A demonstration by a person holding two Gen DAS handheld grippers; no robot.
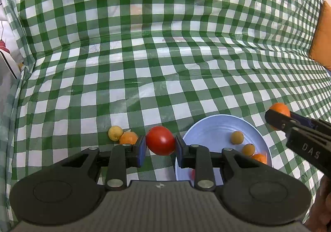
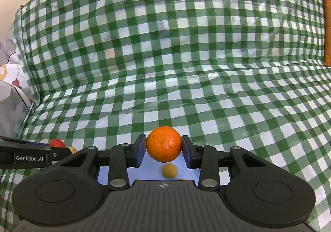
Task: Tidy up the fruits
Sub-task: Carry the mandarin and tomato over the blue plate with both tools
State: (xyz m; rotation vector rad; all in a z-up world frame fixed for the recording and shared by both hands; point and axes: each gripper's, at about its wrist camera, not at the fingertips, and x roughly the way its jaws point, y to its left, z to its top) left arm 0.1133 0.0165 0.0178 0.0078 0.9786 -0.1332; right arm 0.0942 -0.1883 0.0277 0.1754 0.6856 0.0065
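Tomato (image 1: 161, 140) clamped in left tongs (image 1: 161, 145), orange (image 2: 164, 144) in right tongs (image 2: 164, 149) above plate (image 1: 209, 128) rim, open checkered cloth (image 1: 165, 66) beyond.

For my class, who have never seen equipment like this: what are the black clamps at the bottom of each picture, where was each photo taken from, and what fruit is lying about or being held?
Each picture comes from a small wide-angle camera mounted on a hand-held two-finger clamp, looking forward along its fingers. A person holds one clamp in each hand; there is no robot arm.

The left gripper, seen from its own camera, is shut on a red tomato. The right gripper is shut on an orange above a pale blue plate.

Everything sits on a green-and-white checked cloth. The plate already holds several small yellowish and orange fruits. Beside the tomato, a small yellow fruit and an orange fruit lie on the cloth.
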